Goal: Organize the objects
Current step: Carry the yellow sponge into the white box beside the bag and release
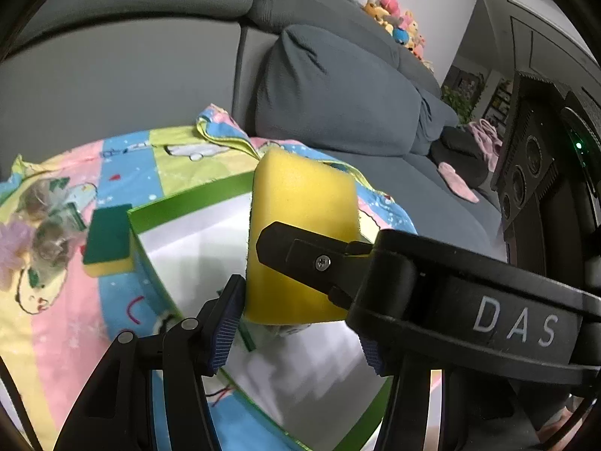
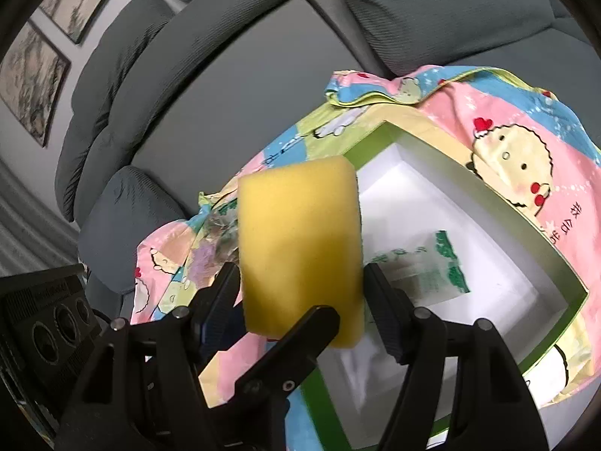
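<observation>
A yellow sponge (image 1: 304, 206) hangs over a white box with a green rim (image 1: 195, 195). My left gripper (image 1: 300, 319) is shut on its lower end. My right gripper (image 2: 300, 278) is shut on the same yellow sponge (image 2: 296, 233), and one of its black fingers (image 1: 300, 259) lies across the sponge's face in the left wrist view. A left gripper finger (image 2: 300, 338) crosses under the sponge in the right wrist view. Inside the box (image 2: 469, 184) lies a clear packet with green print (image 2: 424, 270). A second sponge with a green top (image 1: 109, 240) rests on the blanket against the box's left wall.
The box sits on a pastel cartoon blanket (image 1: 67, 338) spread over a grey sofa (image 1: 338, 86). Plastic-wrapped items with something purple (image 1: 41, 233) lie left of the box. Plush toys (image 1: 394, 18) line the sofa back, and pink cloths (image 1: 458, 184) lie on the seat at right.
</observation>
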A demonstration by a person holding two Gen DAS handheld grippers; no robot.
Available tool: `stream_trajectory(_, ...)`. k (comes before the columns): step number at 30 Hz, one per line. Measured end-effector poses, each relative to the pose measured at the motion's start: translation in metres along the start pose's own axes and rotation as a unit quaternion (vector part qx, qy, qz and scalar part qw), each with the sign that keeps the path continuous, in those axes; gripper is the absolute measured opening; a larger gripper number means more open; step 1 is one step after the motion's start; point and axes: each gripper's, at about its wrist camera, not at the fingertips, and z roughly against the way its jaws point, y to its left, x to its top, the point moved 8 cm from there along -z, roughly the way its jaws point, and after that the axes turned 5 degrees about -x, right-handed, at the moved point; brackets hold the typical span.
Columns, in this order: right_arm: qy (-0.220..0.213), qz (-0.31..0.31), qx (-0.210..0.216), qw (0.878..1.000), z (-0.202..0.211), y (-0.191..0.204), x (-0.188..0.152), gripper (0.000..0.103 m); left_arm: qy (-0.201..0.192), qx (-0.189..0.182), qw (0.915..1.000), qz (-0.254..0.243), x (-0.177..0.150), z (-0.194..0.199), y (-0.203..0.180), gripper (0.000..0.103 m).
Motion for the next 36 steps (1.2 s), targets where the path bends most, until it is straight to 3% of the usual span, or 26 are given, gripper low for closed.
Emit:
stream_trajectory(12, 0.0, -0.026, -0.039, 0.999, -0.003, -0.032, 0.005, 0.068, 0.027, -0.037, 0.9983, 0.034, -0.008, -0.025, -0.01, 0.056)
stream_trajectory(16, 0.004, -0.032, -0.048, 0.998, -0.006, -0.04, 0.006, 0.068, 0.035, -0.037, 0.9978, 0.041, -0.012, -0.03, -0.009, 0.056)
stream_trajectory(23, 0.005, -0.037, -0.103, 0.994, -0.01, -0.054, 0.006, 0.068, 0.045, -0.021, 0.9978, 0.043, -0.024, -0.034, -0.004, 0.056)
stream_trajectory(29, -0.013, -0.048, -0.143, 0.989, -0.005, -0.064, 0.01, 0.071, 0.025, -0.015, 0.9985, 0.047, -0.02, -0.013, 0.005, 0.056)
stream_trajectory(33, -0.037, -0.035, -0.143, 0.989, 0.002, -0.056, 0.014, 0.086, 0.008, -0.012, 0.9986, 0.052, -0.016, 0.009, 0.018, 0.056)
stream_trajectory(36, -0.043, -0.019, -0.149, 0.988, 0.003, -0.049, 0.014, 0.091, -0.005, -0.001, 0.9983, 0.058, -0.015, 0.023, 0.03, 0.064)
